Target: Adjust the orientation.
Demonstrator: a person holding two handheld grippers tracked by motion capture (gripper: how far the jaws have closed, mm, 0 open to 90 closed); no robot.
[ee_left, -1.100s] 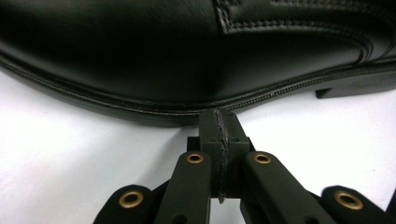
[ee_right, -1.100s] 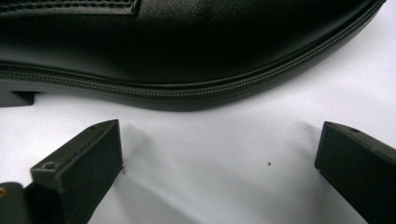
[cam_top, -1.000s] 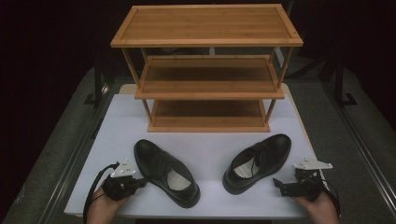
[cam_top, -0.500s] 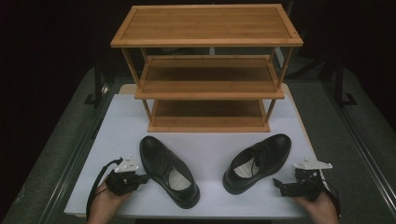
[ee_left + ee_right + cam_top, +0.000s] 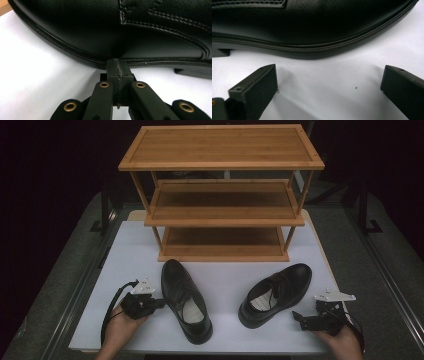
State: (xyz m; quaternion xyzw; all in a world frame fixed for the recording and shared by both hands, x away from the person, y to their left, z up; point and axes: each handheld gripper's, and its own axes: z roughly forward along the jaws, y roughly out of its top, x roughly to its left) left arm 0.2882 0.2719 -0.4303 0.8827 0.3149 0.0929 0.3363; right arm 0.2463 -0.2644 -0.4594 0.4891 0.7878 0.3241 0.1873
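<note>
My left gripper (image 5: pixel 118 65) has its fingers (image 5: pixel 113 72) pressed flat together with nothing between them, and their joined tip touches the welt of the left shoe (image 5: pixel 105 30) low on its side, at the centre of the left gripper view. In the high view that left gripper (image 5: pixel 158 303) sits at the lower left, against the shoe (image 5: pixel 184 299), which lies toe toward the rack. My right gripper (image 5: pixel 329 82) has its fingers (image 5: pixel 259 85) spread wide over bare table, and the right shoe (image 5: pixel 307 27) fills the top of the right gripper view, near but not touched. In the high view it (image 5: pixel 299 317) waits at the lower right, just beside that shoe (image 5: pixel 277 292).

I judge the risk is on my left. A closed tip pushing on smooth leather near the sole can slide off along the curve, or turn the shoe about its heel instead of shifting it straight. A hard shove could send its heel end toward the bottom edge of the white table (image 5: pixel 225 270), which lies close. On the right, open fingers closing on the rounded upper could squeeze it out.

Farther up the frame stands the wooden rack (image 5: pixel 220 195), three bare shelves. Its front posts and lowest shelf edge stand between the shoes and any shelf space, and the left shoe's toe is already near that edge.
</note>
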